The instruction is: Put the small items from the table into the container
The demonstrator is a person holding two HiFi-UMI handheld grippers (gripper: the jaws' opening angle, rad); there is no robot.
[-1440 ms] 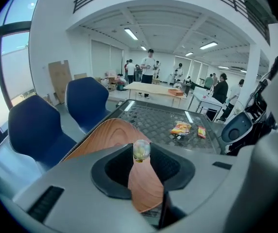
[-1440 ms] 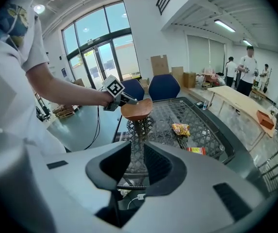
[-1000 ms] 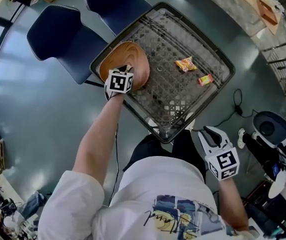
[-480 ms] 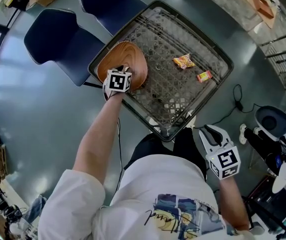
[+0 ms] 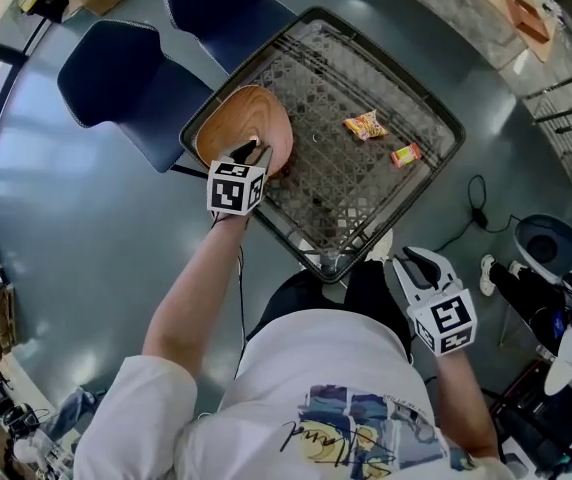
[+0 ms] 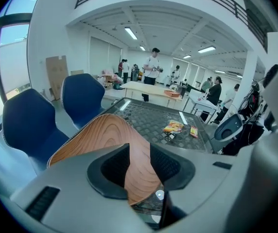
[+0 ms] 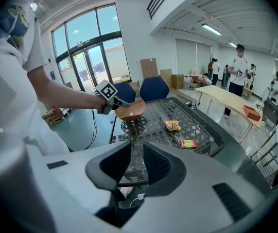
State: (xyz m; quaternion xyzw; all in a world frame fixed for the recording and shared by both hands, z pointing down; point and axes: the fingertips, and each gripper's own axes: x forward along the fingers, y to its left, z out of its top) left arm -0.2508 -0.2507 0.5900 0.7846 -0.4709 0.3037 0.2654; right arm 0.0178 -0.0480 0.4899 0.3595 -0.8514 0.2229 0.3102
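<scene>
Head view, clock directions on the picture.

- Your left gripper [image 5: 254,152] is clamped on the bowl [image 5: 241,120]. In the left gripper view the wooden wall runs between the two pads, one pad inside the rim and one outside.
- The bowl is at the table's [image 5: 338,76] 9 o'clock corner, over the mesh. Whether its base rests on the mesh or hangs just above it – cannot tell. Nothing shows inside it.
- Both small items lie on the mesh, outside the bowl. The orange packet [image 5: 366,124] is at 3 o'clock from the bowl, well apart from it.
- The red packet [image 5: 405,155] is just beyond, at about 4 o'clock from the orange one; near it, not touching.
- Your right gripper [image 5: 413,261] is off the table, past its 5 o'clock corner and close to your body. It points toward the table.
- Its jaws stand a little apart with nothing held – the right gripper view shows only the table's near edge through the gap.
- Two blue chairs [image 5: 116,68] stand on the floor at 10 to 11 o'clock, beyond the bowl's corner.
</scene>
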